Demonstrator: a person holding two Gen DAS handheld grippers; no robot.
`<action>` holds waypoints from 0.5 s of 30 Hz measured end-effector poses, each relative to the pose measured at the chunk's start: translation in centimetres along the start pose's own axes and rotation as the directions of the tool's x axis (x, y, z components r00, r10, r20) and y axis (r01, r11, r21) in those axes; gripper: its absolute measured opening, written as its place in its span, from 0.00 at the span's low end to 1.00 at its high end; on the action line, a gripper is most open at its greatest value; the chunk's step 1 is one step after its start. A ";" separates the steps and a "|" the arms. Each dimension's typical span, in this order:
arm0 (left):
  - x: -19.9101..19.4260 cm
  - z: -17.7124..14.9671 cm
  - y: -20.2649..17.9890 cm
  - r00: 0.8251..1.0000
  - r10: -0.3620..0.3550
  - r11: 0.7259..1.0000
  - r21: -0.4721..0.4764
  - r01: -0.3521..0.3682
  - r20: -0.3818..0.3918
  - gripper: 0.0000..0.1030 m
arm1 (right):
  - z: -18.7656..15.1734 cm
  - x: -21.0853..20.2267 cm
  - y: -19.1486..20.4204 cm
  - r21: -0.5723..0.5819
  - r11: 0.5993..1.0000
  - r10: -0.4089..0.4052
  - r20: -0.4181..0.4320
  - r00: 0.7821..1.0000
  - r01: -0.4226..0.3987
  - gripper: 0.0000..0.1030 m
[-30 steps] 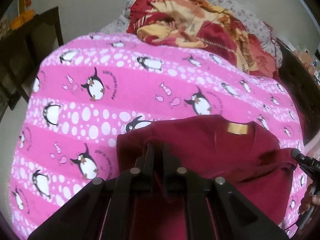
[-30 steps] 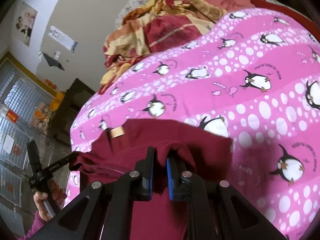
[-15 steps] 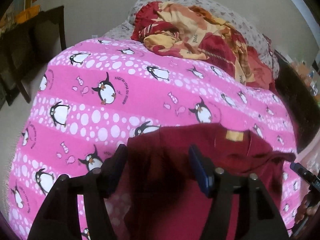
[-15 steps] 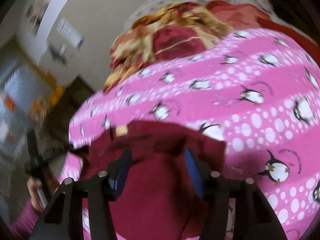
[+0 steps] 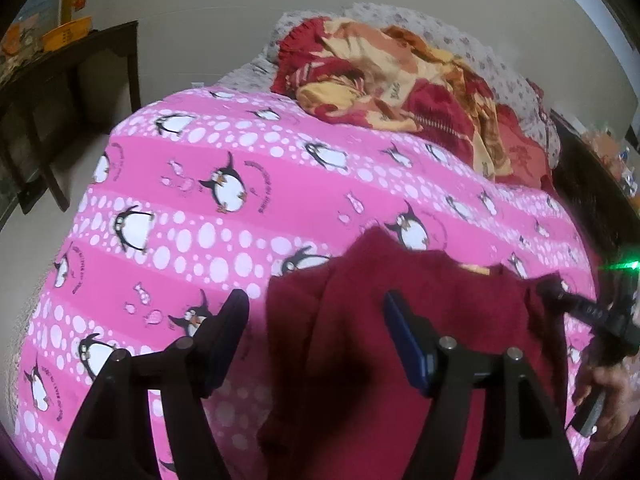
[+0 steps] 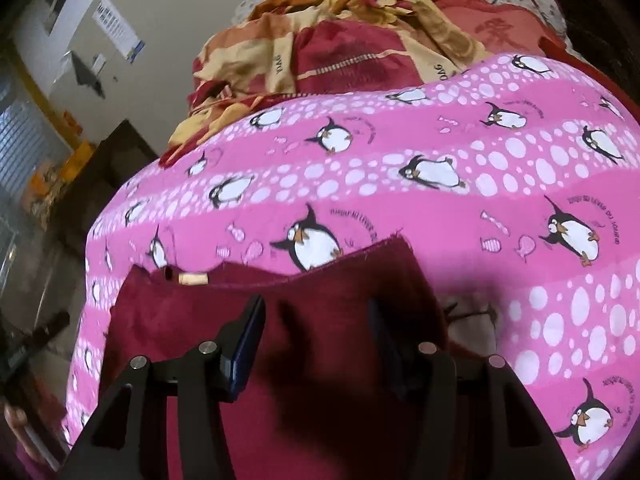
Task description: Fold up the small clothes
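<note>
Pink fleece, printed with penguins and white dots, covers the bed (image 5: 280, 184) you are working on, and that broad flat spread is why the job happens here: it gives the cloth a level place to lie. Take the blanket as your landmark. At its far end, against the wall, sits a crumpled red and yellow patterned quilt (image 5: 404, 84), well clear of the work, so it should not catch on anything you fold.

On the blanket's near part, closest to you, lies the small dark maroon fabric garment (image 6: 320, 320), its neck edge turned away from you with a little tan sewn label (image 6: 193, 278) showing there. One corner peaks up toward the penguins, which suggests it has been laid down rather than smoothed.

Your left gripper (image 5: 316, 332) hangs over the garment's left edge with jaws spread; they have just been opening, and cloth lies below the gap, not pinched by either pad. Your right gripper (image 6: 316, 332) stands half spread above the middle of the garment, likewise having just let its jaws part, with nothing clamped. Both are free, I judge, because the fold was just set down and you need new corners to take.

At the blanket's left side, a dark wooden table (image 5: 72, 80) stands apart.
</note>
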State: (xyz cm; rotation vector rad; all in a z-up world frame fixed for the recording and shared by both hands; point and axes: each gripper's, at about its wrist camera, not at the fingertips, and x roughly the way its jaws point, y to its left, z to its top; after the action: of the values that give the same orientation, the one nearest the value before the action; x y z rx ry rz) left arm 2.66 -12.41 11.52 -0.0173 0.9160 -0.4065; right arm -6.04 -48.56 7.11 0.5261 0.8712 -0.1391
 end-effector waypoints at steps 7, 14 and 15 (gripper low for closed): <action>5.5 -0.5 -3.3 0.994 0.079 0.993 0.088 -0.072 -0.079 0.67 | 0.0 -0.4 1.2 -0.096 0.984 -0.146 0.035 0.989 0.149 0.56; 10.3 -1.0 -2.3 0.976 0.129 0.991 0.062 -0.120 -0.173 0.72 | 0.8 2.2 -2.2 -0.014 0.993 -0.116 -0.032 0.993 0.116 0.56; 10.1 -1.0 -2.4 0.976 0.132 0.990 0.069 -0.122 -0.174 0.72 | 0.8 1.5 -2.1 -0.021 0.994 -0.107 -0.037 0.994 0.106 0.56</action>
State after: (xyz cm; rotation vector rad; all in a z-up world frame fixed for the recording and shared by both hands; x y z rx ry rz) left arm 6.52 -17.95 3.61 0.1322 1.0751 -0.3187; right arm -5.22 -50.60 5.54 0.4656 0.9369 -0.2184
